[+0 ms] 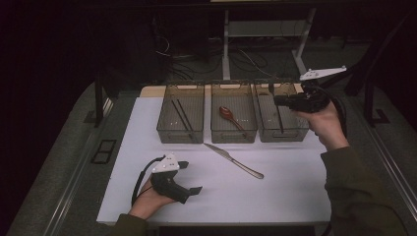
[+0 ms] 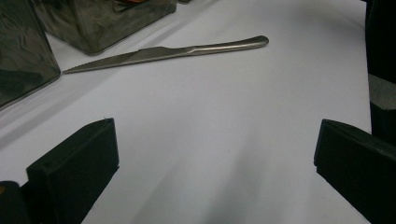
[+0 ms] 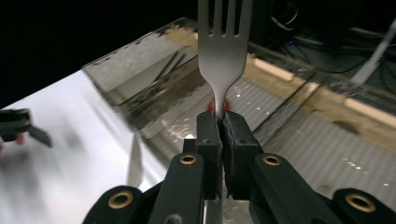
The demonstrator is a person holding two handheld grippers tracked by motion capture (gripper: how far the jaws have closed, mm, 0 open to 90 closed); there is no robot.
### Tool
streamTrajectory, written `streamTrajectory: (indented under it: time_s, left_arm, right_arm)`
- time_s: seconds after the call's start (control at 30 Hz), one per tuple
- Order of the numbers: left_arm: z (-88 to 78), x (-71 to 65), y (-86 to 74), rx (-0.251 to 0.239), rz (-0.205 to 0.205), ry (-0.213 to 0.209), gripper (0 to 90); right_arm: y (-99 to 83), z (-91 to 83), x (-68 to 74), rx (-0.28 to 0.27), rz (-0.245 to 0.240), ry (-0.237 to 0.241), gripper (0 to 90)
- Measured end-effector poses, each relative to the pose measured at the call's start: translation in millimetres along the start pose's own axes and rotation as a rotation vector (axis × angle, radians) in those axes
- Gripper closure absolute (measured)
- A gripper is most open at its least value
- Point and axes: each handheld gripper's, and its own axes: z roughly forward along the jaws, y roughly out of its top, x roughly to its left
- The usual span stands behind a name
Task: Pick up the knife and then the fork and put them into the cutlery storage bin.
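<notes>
My right gripper [image 3: 223, 122] is shut on the neck of a steel fork [image 3: 223, 51], whose tines stick out past the jaw tips. In the high view this gripper [image 1: 278, 101] hovers over the right-hand bin [image 1: 290, 135] of three smoky translucent bins. A table knife [image 1: 233, 161] lies slanted on the white mat [image 1: 275, 191], in front of the middle bin [image 1: 233, 135]. My left gripper [image 1: 191, 177] rests on the mat at the near left, open and holding nothing. From its own view the knife [image 2: 163, 52] lies well beyond the open gripper [image 2: 215, 140].
The left bin [image 1: 180, 132] holds dark chopsticks [image 1: 183, 115]. A red spoon [image 1: 228, 114] lies in the middle bin. A thin dark line shows inside the right bin. Table legs and cables stand behind the bins in the dark.
</notes>
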Motion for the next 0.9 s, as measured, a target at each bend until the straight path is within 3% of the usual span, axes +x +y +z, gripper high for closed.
streamTrajectory:
  time_s: [0.2,0.4,0.63,0.9]
  left_arm:
    - [-0.3,0.1,0.3,-0.005,0.000,-0.001,0.0]
    - [-0.5,-0.3,0.3,-0.007,-0.002,-0.001,0.0]
    - [-0.5,0.1,0.2,-0.005,0.001,-0.003,0.0]
    - [0.6,-0.9,0.2,-0.003,0.000,-0.004,0.0]
  right_arm:
    - [12.5,4.4,-29.7,0.000,0.014,-0.099,84.8]
    - [14.6,13.7,-51.1,0.026,0.021,-0.154,84.8]
    - [1.9,28.0,-71.3,0.101,0.028,-0.203,84.8]
    - [-20.5,35.4,-83.7,0.161,0.060,-0.212,84.8]
